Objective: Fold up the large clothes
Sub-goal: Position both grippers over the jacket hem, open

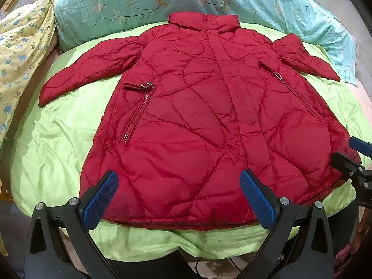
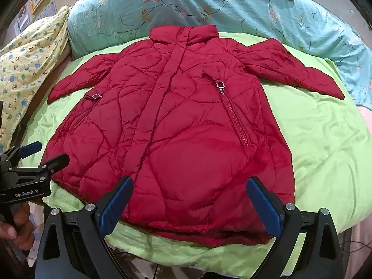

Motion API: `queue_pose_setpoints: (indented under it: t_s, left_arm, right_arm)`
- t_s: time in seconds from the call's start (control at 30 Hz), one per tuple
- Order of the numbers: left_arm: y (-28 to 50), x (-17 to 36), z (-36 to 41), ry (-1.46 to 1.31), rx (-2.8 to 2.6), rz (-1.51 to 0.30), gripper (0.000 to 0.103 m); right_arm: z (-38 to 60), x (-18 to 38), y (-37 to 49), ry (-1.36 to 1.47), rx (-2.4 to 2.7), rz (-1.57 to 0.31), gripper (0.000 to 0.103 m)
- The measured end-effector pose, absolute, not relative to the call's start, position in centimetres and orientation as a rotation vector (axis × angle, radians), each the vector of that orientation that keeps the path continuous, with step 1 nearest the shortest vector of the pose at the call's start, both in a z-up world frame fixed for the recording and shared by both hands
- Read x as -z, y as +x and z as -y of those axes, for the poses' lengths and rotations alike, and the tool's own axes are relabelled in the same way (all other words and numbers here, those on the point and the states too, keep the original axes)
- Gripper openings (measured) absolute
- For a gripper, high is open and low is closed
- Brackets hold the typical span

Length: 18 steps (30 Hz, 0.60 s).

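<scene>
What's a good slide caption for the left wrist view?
Open left tool poised over the hem of a red jacket spread flat on a green sheet.

The jacket [image 1: 209,116] lies flat, front up, on the sheet [image 1: 58,139], collar at the far end, hem nearest, sleeves spread to either side. Behind the collar lies a pillow [image 1: 139,2], with a quilt [image 1: 21,46] to its left. The left gripper [image 1: 179,200] and right gripper [image 2: 189,207] hang over the hem, left beside right

red jacket [image 1: 204,116] flat on green sheet [image 1: 58,139]; left gripper [image 1: 179,200] agape above hem
</scene>
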<state>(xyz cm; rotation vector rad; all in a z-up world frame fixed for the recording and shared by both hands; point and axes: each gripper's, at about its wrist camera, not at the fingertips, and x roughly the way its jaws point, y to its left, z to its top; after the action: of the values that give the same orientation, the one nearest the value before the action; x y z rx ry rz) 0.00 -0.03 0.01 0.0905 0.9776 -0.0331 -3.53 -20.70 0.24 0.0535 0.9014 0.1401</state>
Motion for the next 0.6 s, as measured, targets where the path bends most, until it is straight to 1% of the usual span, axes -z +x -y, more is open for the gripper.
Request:
queue_pose_setpoints:
  t_s: [0.6]
  left_arm:
    - [1.7, -0.1, 0.2, 0.104, 0.031, -0.979, 0.103]
  right_arm:
    - [21.9, -0.4, -1.7, 0.059, -0.124, -0.902, 0.099]
